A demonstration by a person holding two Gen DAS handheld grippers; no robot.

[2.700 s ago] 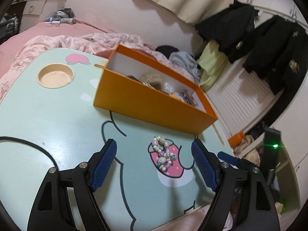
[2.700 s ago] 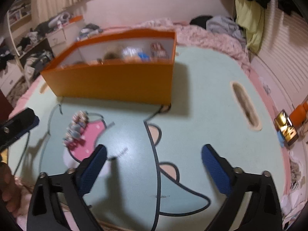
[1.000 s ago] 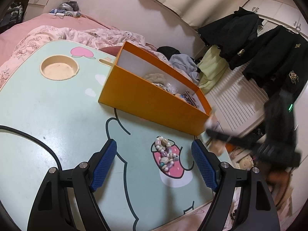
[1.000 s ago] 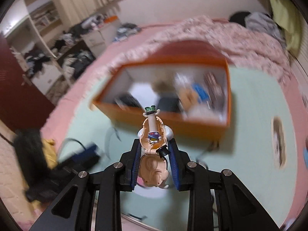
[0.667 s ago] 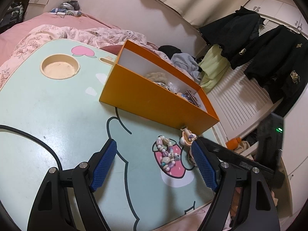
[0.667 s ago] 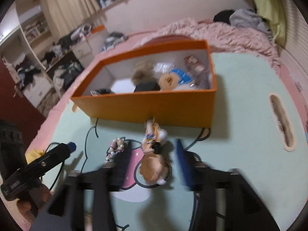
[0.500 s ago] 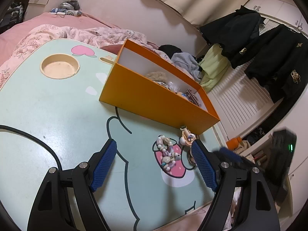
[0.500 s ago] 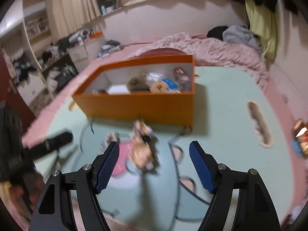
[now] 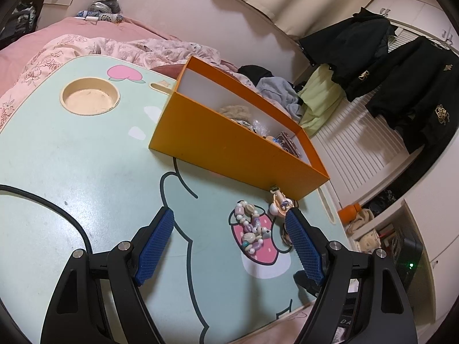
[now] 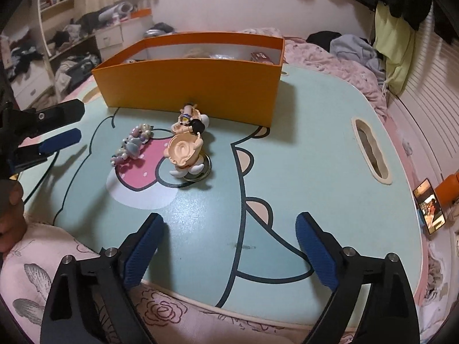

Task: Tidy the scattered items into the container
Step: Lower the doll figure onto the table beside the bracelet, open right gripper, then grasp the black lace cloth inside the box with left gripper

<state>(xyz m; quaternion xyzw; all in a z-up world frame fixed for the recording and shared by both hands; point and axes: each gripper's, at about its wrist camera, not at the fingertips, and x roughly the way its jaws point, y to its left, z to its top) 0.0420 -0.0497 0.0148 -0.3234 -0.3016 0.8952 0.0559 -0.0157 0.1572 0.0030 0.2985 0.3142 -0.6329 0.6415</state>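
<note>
Right gripper has just been opening, jaws now spread wide with nothing between them, only bare mint-green cartoon-print lap table under the blue pads. Small peach plastic figurine keychain with a metal ring lies on its side on the table at 11 o'clock from this gripper, well apart from the pads, its top end almost at the front wall of the orange rectangular cardboard box. Pastel beaded bracelet sits just beside the figurine at its 9 o'clock, on the pink printed patch. Box stands at 12 o'clock, several small items inside, too hidden to name. Left gripper also wide open, empty, hovering low over the table; bracelet lies between its pads without touching either. Figurine sits at 1 o'clock there, partly hidden behind the right-side pad, near the box corner. Black cable crosses the table at 9 o'clock.
</note>
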